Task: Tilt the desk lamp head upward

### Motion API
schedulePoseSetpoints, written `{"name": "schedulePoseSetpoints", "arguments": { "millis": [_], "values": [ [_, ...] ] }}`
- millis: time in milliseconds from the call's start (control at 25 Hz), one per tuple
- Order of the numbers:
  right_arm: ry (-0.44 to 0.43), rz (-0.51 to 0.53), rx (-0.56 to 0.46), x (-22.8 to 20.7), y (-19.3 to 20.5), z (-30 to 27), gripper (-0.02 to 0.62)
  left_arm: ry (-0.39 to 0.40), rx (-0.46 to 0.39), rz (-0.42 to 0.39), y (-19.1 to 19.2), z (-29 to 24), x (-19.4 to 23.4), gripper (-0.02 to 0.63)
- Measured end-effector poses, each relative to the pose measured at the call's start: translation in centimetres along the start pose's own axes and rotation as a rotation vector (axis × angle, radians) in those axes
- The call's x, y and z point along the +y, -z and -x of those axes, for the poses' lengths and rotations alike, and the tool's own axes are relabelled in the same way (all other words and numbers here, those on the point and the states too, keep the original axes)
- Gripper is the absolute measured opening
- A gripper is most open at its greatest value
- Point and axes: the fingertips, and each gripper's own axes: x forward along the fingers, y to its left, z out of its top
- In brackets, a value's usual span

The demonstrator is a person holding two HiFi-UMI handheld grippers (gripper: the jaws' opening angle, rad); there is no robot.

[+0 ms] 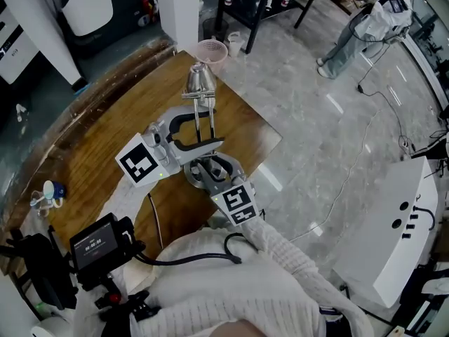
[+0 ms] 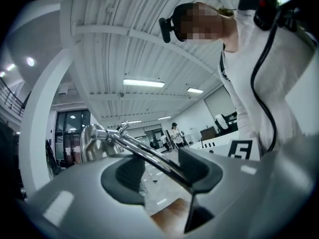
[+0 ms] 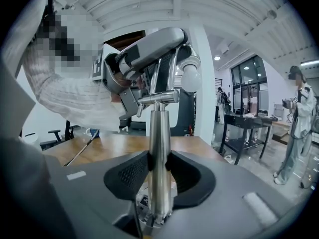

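While the right gripper (image 3: pixel 159 176) clamps its two pads on the desk lamp's upright steel post (image 3: pixel 159 143), just above the base, the left gripper (image 1: pixel 207 130) is higher up with its jaws closed around the lamp's twin arm rods (image 1: pixel 205 121). In the left gripper view the arm rods (image 2: pixel 149 156) cross slantwise between the pads (tight against the right-hand one). The lamp head (image 1: pixel 200 81), a shiny metal shade, is at the far end of the rods, with its bulb (image 3: pixel 191 76) facing down. The lamp stands near the right edge of the wooden table (image 1: pixel 105 139).
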Motion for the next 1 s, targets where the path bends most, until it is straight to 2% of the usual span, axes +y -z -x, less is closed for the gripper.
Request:
{"name": "schedulePoseSetpoints", "arguments": {
  "millis": [320,440,720,880,1000],
  "values": [
    [0.002,-0.001,0.003,0.4,-0.1,0.3,0.13,0.017,0.05,-0.122,-0.1,0.3,-1.2,0.212],
    [0.001,-0.008,0.006,0.6,-0.1,0.4,0.13,0.012,0.049,-0.138,-0.2,0.4,-1.4,0.214],
    [0.006,-0.011,0.016,0.7,-0.1,0.7,0.13,-0.013,0.016,-0.026,-0.8,0.3,-1.2,0.21],
    [0.005,-0.018,0.022,1.1,-0.3,1.2,0.13,-0.063,-0.038,0.098,-2.0,0.6,-1.0,0.215],
    [-0.001,-0.032,-0.01,0.8,-1.2,1.6,0.13,-0.101,-0.052,0.164,-2.1,0.9,0.2,0.258]
  ]
}}
